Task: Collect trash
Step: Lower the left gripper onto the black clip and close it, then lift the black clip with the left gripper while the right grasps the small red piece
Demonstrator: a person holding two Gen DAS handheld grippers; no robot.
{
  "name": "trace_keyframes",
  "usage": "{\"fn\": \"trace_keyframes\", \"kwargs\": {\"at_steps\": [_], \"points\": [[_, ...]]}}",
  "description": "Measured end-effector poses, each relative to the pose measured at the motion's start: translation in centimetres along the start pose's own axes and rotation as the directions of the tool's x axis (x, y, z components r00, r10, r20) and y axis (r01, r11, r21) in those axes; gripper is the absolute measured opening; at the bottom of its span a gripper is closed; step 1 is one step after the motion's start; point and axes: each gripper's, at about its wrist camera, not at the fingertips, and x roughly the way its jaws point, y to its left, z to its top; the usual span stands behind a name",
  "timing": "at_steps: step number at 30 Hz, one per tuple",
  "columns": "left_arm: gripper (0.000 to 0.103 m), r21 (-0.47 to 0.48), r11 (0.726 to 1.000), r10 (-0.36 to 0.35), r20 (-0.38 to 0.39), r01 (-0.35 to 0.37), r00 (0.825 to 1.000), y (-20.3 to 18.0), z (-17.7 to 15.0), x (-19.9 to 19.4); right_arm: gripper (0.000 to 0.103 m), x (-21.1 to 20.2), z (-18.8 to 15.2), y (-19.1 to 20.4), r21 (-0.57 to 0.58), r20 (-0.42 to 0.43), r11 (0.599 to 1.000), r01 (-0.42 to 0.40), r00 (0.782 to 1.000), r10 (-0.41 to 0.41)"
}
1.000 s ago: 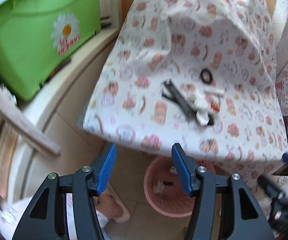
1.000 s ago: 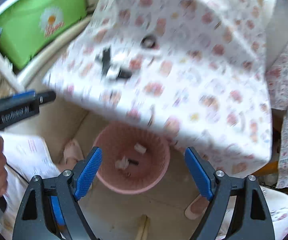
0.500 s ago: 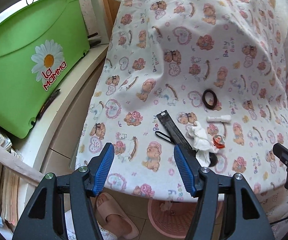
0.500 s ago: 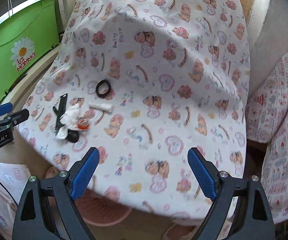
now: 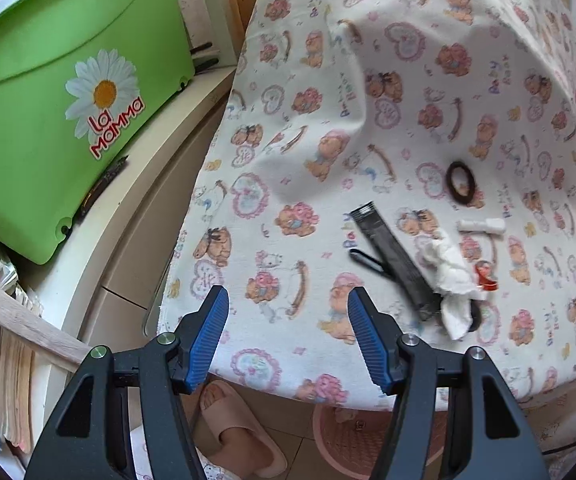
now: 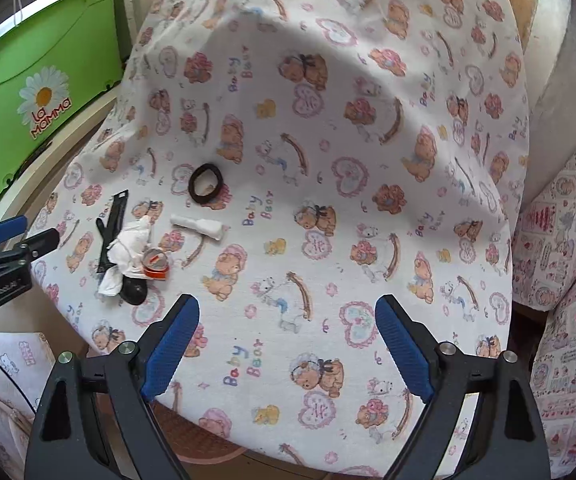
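Your left gripper (image 5: pixel 288 334) hangs over the near edge of the table (image 5: pixel 307 92), which is covered in a teddy-bear cloth. Its jaws stand partly apart with nothing between the blue pads (image 5: pixel 208 338); they touch nothing.

Your right gripper (image 6: pixel 288 346) is over the same cloth, further to the right. Its jaws are spread wide, wider than the left pair, and are also empty, clear of every item.

The trash lies in a small cluster on the cloth. In the left view it sits up and to the right of your left jaws, near but apart from them. A crumpled white tissue (image 5: pixel 449 276) lies over the end of a flat black strip (image 5: pixel 391 258), with a thin black clip (image 5: pixel 367 260) just beside the strip. A small orange-red piece (image 5: pixel 485 274) touches the tissue's right side. A white paper roll (image 5: pixel 481 225) lies just beyond, and a black hair tie (image 5: pixel 460 182) further up the cloth.

In the right view the same cluster is to the left of your right jaws, well apart from them, and your left gripper's tips point in from the left edge toward it.

The pink bin (image 5: pixel 351 432) stands on the floor under the table's near edge, partly hidden by the cloth. A green tub (image 5: pixel 28 120) sits on the ledge to the left.
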Motion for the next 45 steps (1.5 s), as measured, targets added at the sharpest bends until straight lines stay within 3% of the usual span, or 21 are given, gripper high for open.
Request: {"fn": "trace_keyframes", "kwargs": {"at_steps": [7, 11, 19, 22, 26, 27, 32, 37, 41, 43, 45], "points": [[0.060, -0.013, 1.000, -0.018, 0.003, 0.018, 1.000, 1.2, -0.6, 0.3, 0.091, -1.2, -0.8, -0.8, 0.075, -0.005, 0.997, -0.007, 1.000, 0.007], [0.060, -0.043, 0.997, -0.065, 0.009, 0.065, 0.998, 1.6, -0.7, -0.5, 0.091, -0.8, -0.9, -1.0, 0.116, -0.005, 0.993, -0.017, 1.000, 0.018], [0.062, -0.031, 0.993, -0.118, -0.009, 0.118, 0.993, -0.3, 0.0, 0.1, 0.090, 0.3, -1.4, -2.2, 0.167, 0.014, 0.986, -0.022, 1.000, 0.020], [0.062, -0.091, 0.980, -0.186, -0.065, 0.180, 0.980, -0.6, 1.4, 1.1, 0.082, 0.6, -1.6, -2.9, 0.209, 0.007, 0.977, -0.036, 0.999, 0.036], [0.060, -0.174, 0.948, -0.290, -0.134, 0.266, 0.947, -1.2, 3.5, 3.0, 0.072, 1.6, -1.8, -3.8, 0.282, -0.016, 0.957, -0.074, 0.997, 0.082], [0.057, -0.172, 0.948, -0.294, -0.144, 0.268, 0.945, -1.4, 3.9, 3.4, 0.068, 1.9, -1.7, -4.0, 0.295, -0.027, 0.952, -0.080, 0.995, 0.092], [0.040, -0.171, 0.941, -0.324, -0.189, 0.293, 0.927, -2.4, 5.3, 5.6, 0.067, 2.6, -0.3, -3.7, 0.294, -0.057, 0.949, -0.116, 0.989, 0.139], [0.035, -0.046, 0.969, -0.246, -0.247, 0.243, 0.937, -4.7, 6.1, 6.1, 0.067, 0.6, 0.8, -3.0, 0.227, 0.021, 0.974, -0.023, 1.000, 0.018], [0.034, 0.014, 0.985, -0.161, -0.253, 0.170, 0.954, -5.8, 6.1, 6.2, 0.067, -0.5, 0.7, -3.2, 0.277, 0.027, 0.959, -0.062, 0.998, 0.057], [0.016, 0.042, 0.988, -0.132, -0.243, 0.146, 0.961, -6.3, 6.1, 6.3, 0.067, -1.3, 0.4, -3.3, 0.312, 0.057, 0.946, -0.087, 0.996, 0.072], [0.015, 0.024, 0.984, -0.164, -0.229, 0.174, 0.960, -6.4, 6.5, 6.1, 0.067, -1.6, 0.0, -3.3, 0.339, 0.082, 0.936, -0.098, 0.994, 0.074]]}}
